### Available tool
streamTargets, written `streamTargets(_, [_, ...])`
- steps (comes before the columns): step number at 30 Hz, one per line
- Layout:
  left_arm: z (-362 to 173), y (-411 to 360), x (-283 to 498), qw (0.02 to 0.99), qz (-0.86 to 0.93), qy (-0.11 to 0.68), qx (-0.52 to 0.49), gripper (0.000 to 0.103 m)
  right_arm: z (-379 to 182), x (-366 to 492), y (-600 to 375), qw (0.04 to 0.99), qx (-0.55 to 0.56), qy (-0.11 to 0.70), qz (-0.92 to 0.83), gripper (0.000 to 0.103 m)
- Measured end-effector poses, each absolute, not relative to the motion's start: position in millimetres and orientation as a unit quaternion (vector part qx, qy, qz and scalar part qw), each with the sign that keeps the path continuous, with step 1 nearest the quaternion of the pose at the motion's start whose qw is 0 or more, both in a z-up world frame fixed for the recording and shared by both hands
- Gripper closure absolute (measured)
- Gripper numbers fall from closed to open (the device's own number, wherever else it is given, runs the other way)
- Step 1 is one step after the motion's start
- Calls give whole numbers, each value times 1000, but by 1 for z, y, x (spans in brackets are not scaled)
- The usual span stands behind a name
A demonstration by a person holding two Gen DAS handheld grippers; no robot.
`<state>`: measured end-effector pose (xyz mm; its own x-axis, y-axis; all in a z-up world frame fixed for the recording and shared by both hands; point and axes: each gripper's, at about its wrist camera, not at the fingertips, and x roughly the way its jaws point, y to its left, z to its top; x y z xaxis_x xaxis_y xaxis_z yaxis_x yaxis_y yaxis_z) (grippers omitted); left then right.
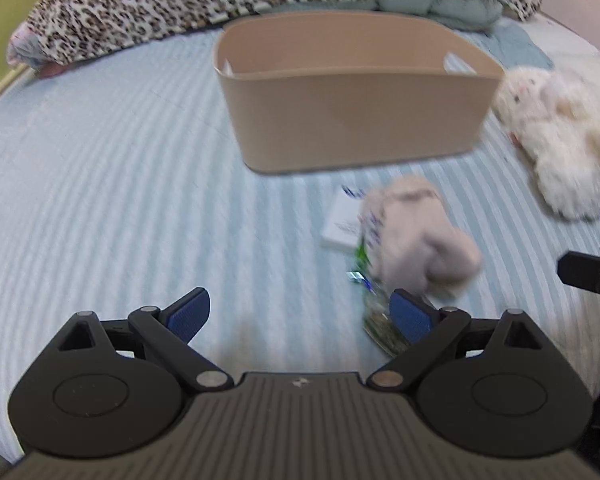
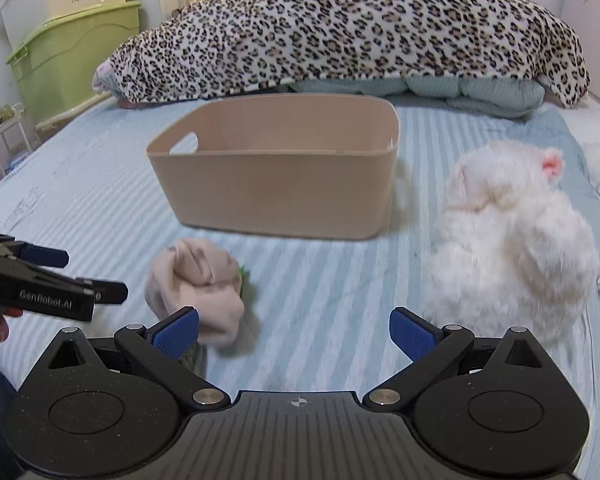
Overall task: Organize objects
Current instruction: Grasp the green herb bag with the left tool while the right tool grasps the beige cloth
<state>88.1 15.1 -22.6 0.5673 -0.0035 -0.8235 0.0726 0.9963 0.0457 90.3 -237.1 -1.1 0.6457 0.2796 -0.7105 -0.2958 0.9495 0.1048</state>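
A tan plastic bin (image 1: 356, 116) stands open on the striped blue bedspread; it also shows in the right wrist view (image 2: 276, 184). In front of it lies a rolled beige sock (image 1: 416, 236) (image 2: 198, 284) on a white card (image 1: 340, 224) and a green packet (image 1: 376, 320). A white plush toy (image 1: 556, 136) (image 2: 512, 252) lies right of the bin. My left gripper (image 1: 300, 316) is open and empty, its right finger beside the packet. My right gripper (image 2: 294, 334) is open and empty between sock and plush. The left gripper also shows at the left edge of the right wrist view (image 2: 52, 284).
A leopard-print blanket (image 2: 340, 32) is heaped over a folded blue quilt (image 2: 460, 88) at the head of the bed. Green storage boxes (image 2: 72, 52) stand off the bed's left side. The right gripper's tips (image 1: 592, 268) enter the left wrist view at right.
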Motion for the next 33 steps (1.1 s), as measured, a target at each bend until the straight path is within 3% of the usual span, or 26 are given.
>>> streamTargets(14, [-58,-28,105,867,-57,494,32,6,-24,93,-254,901,13,410,139,0])
streamTargets(33, [-69,4,116,866,-15,499,36,11,-33,100,-241,893,9,419,163,0])
